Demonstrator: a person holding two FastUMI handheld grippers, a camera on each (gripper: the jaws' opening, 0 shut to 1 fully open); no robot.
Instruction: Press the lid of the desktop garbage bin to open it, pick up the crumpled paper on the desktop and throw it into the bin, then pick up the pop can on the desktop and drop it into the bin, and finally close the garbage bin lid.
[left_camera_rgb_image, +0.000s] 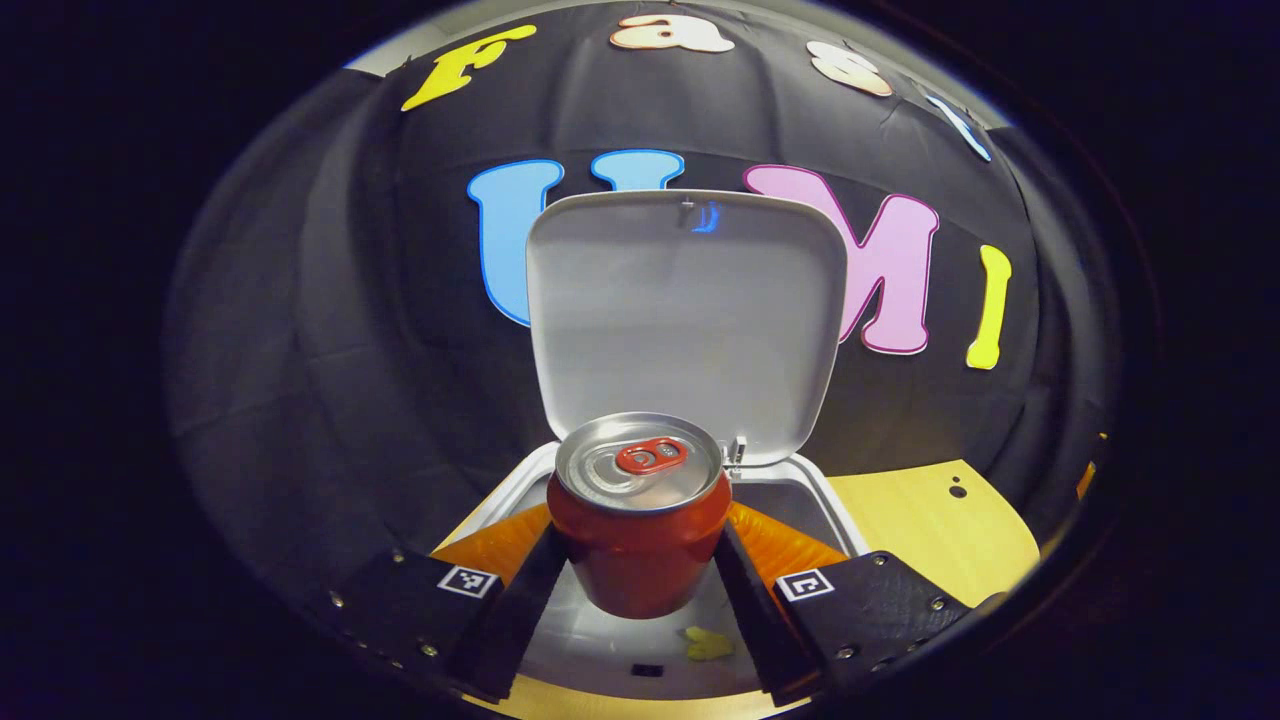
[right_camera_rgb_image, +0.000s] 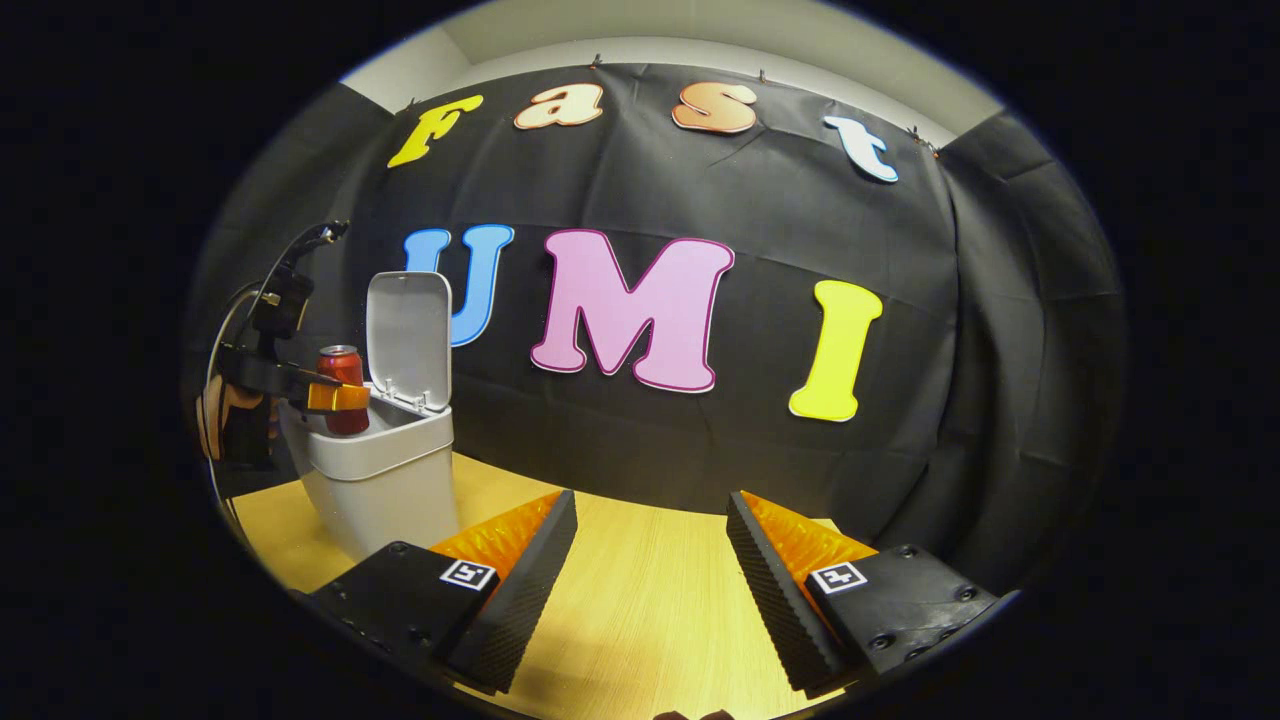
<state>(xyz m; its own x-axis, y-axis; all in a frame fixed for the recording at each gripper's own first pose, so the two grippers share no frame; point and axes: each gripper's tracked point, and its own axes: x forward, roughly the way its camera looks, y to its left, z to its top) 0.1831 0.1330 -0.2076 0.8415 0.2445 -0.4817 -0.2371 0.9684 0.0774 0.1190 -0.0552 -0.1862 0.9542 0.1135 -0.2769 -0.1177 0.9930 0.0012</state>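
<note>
Pale wood bench (right_camera_rgb_image: 650, 600): light-grained top, carries the bin near its left side in the right gripper view and runs bare beneath the right hand-held gripper.

Garbage bin (right_camera_rgb_image: 385, 470): grey plastic body, standing upright on the bench. Lid (left_camera_rgb_image: 685, 320) swung fully open and upright at the back, its inner face toward the left gripper view. Pale rim (left_camera_rgb_image: 835, 510) frames the open mouth directly below the can.

Left hand-held gripper (left_camera_rgb_image: 640, 590): fingers clamped on the pop can from both sides, one pressing each flank. In the right gripper view it is held level above the bin's mouth, with a person's hand (right_camera_rgb_image: 215, 420) behind it.

Right hand-held gripper (right_camera_rgb_image: 650, 580): fingers spread apart, nothing between them, poised over bare bench, well apart from the bin.

Pop can (left_camera_rgb_image: 640, 530): red body, silver top, red pull-tab; upright between the left gripper's fingers, raised over the open bin, in front of the lid.

Small yellowish scrap (left_camera_rgb_image: 708, 643): lies on the bin's floor, below the can; identity cannot be told.
</note>
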